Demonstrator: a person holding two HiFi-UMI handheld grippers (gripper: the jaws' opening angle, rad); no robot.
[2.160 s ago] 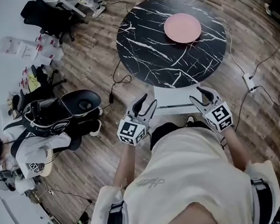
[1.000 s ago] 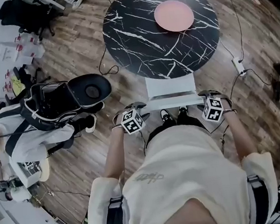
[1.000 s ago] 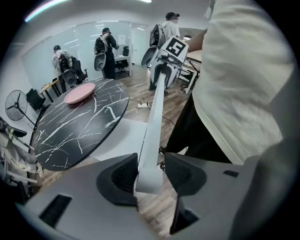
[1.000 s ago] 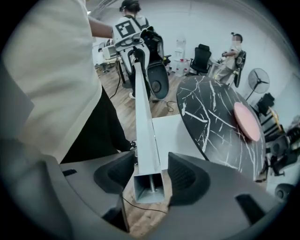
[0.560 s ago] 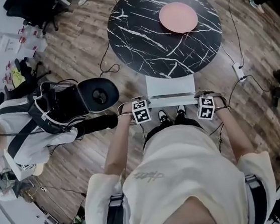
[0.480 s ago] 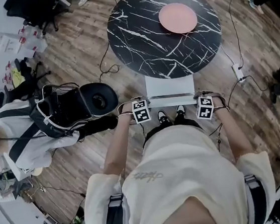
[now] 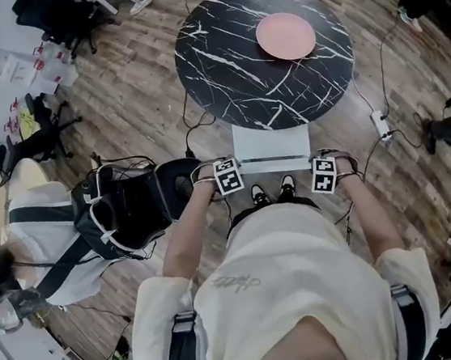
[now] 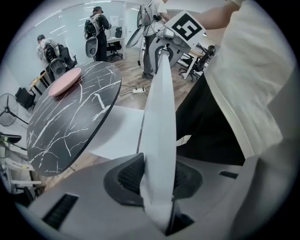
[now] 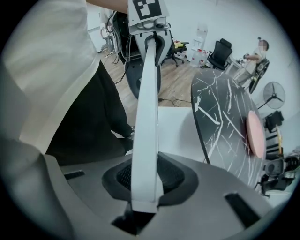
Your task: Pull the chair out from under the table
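The white chair (image 7: 271, 137) stands with its seat partly under the round black marble table (image 7: 235, 60). Its thin backrest (image 7: 274, 159) runs between my two grippers. My left gripper (image 7: 229, 175) grips the backrest's left end, and in the left gripper view the white backrest (image 8: 159, 126) is pinched between the pads of my left gripper (image 8: 157, 180); its jaws closed down and have just eased a little. At the right end my right gripper (image 7: 325, 173) has just been closing on the backrest (image 9: 145, 136), which sits between the pads of my right gripper (image 9: 143, 180). A pink plate (image 7: 285, 36) lies on the table.
A person with a black backpack (image 7: 123, 212) crouches close at the left of the chair. A power strip (image 7: 380, 125) and cables lie on the wooden floor to the right. My feet (image 7: 268, 193) stand right behind the chair. Office chairs (image 7: 67, 15) stand at the far left.
Both grippers came down onto the ends of the backrest and closed on it. The person with the backpack has moved closer from the left. The chair keeps its place at the table.
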